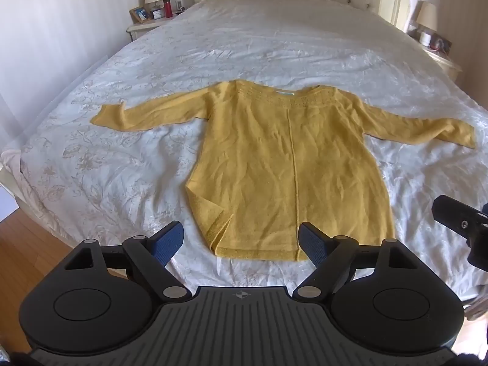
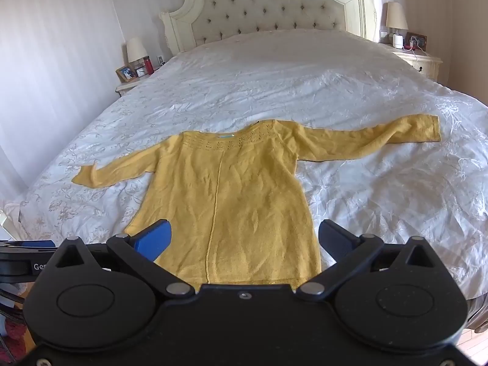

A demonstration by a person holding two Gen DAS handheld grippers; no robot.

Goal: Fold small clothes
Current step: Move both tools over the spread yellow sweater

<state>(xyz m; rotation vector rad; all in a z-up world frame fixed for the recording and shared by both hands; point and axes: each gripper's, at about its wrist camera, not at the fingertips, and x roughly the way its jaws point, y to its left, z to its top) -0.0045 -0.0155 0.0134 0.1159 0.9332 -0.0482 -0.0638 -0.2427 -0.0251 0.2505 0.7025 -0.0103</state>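
A yellow knit sweater (image 1: 274, 164) lies flat on the white bed cover (image 1: 122, 164), neck toward the headboard and both sleeves spread sideways. Its left hem corner is turned up a little. My left gripper (image 1: 242, 239) hangs open above the hem, nothing between its blue pads. In the right wrist view the sweater (image 2: 231, 201) fills the middle, and my right gripper (image 2: 244, 238) stands wide open over its lower part, holding nothing. The right gripper's black body (image 1: 463, 225) shows at the right edge of the left wrist view.
A tufted cream headboard (image 2: 274, 3) stands at the far end of the bed. Nightstands with lamps flank it, one at the left (image 2: 135, 50) and one at the right (image 2: 396, 16). Wooden floor (image 1: 18, 244) shows beside the bed's near left corner.
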